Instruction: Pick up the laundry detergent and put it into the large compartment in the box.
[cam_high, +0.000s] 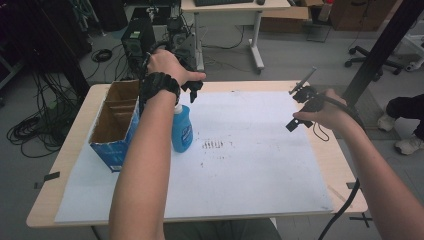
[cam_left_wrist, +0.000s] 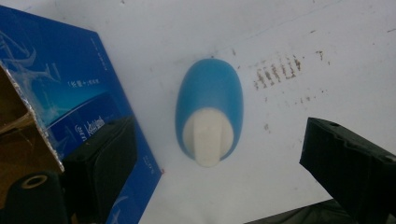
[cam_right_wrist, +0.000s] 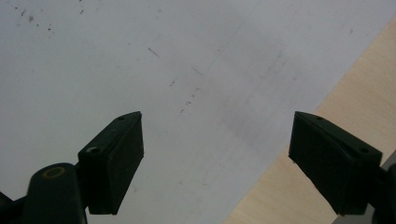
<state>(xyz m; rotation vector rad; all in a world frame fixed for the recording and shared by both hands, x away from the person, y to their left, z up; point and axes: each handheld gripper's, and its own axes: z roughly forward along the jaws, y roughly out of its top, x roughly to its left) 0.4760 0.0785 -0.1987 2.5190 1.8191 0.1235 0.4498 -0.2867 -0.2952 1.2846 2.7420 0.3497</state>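
Hovering your left gripper (cam_left_wrist: 219, 154) wide open directly above the blue spray bottle (cam_left_wrist: 209, 112), which stood upright just beside the blue carton (cam_left_wrist: 79, 93), you needed a straight descent, centring the white nozzle (cam_left_wrist: 207, 140). Your right gripper (cam_right_wrist: 215, 158) waited well apart, jaws spread.

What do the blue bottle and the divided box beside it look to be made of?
Blue bottle: likely plastic, smooth matte body with a whitish moulded cap. Box: cardboard, with raw brown inner walls and dividers, and a glossy blue printed outside.
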